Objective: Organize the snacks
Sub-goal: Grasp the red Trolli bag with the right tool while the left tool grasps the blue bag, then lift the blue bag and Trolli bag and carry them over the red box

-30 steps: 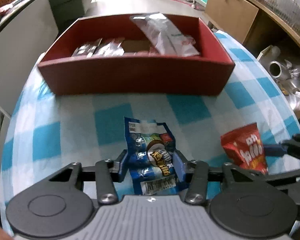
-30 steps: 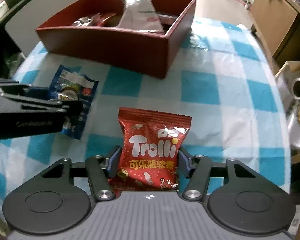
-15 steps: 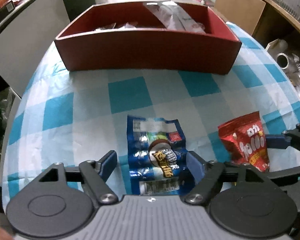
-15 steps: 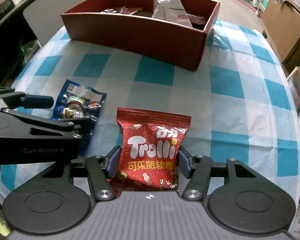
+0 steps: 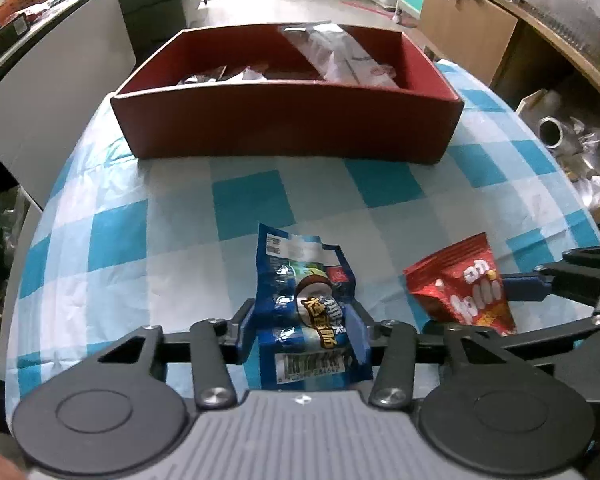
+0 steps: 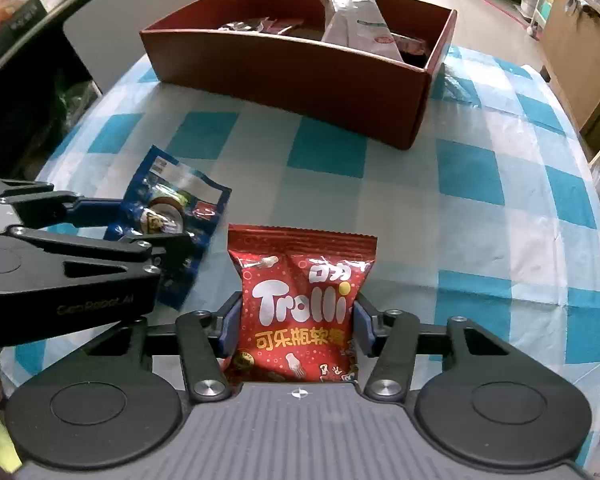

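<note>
A blue snack pack [image 5: 300,272] lies on the checked cloth, its near end between the pads of my left gripper [image 5: 304,324]. The jaws are closing and the pads press its sides. To its right is a red Trolli bag [image 6: 300,268], pinched at the waist by my right gripper [image 6: 298,316], whose jaws are also closing. A red box [image 5: 284,120] stands at the far side of the table. It holds a white pouch [image 5: 340,56] and dark wrappers [image 5: 220,74]. The left gripper's fingers [image 6: 100,208] show at the left of the right wrist view.
The round table wears a blue and white checked cloth [image 5: 244,200] that drops off at both sides. A grey cabinet [image 5: 60,92] stands to the left. A foil roll [image 5: 552,136] and a wooden counter [image 5: 480,24] are to the right.
The left jaws spread wide around the blue pack half a second ago and have come back in on it. The right jaws have narrowed on the red bag. The box looks farther away.
</note>
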A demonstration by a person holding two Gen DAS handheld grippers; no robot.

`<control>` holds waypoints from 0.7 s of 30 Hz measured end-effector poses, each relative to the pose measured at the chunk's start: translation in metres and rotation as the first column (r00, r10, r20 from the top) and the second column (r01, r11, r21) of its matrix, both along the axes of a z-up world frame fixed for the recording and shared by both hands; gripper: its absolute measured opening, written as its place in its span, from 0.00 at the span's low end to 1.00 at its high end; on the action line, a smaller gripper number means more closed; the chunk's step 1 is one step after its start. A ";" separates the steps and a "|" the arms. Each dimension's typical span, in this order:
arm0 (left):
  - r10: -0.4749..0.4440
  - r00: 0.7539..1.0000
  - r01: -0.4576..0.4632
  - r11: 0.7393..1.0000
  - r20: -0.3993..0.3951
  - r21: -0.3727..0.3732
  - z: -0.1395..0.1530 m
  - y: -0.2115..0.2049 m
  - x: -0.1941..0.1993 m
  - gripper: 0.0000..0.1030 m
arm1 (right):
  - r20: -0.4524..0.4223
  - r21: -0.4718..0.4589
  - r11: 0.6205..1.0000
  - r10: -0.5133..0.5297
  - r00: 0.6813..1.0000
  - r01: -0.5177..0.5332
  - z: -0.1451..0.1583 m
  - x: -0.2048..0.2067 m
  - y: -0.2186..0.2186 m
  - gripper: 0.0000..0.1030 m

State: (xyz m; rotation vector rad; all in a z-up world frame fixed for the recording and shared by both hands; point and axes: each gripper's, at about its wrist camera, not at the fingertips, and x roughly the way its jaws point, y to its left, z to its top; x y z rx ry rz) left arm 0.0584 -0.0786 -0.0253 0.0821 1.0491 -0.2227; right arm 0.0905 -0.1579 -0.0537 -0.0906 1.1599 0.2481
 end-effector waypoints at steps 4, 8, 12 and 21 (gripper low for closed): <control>-0.001 1.000 0.001 0.999 0.005 -0.037 0.009 0.004 0.002 0.27 | 0.014 0.025 1.000 0.004 1.000 -0.004 0.006 0.001 0.002 0.59; 0.001 1.000 0.000 0.998 0.010 -0.057 0.014 0.007 0.004 0.22 | 0.033 0.049 0.999 -0.010 0.999 0.008 0.013 0.004 0.000 0.59; -0.002 1.000 0.004 0.998 0.020 -0.057 0.016 0.009 0.005 0.19 | 0.043 0.066 0.998 -0.025 0.999 0.022 0.018 0.008 -0.004 0.59; -0.022 0.999 0.023 1.000 0.045 -0.018 0.008 0.002 0.007 0.30 | 0.040 0.081 0.995 -0.064 0.997 0.061 0.020 0.013 -0.017 0.59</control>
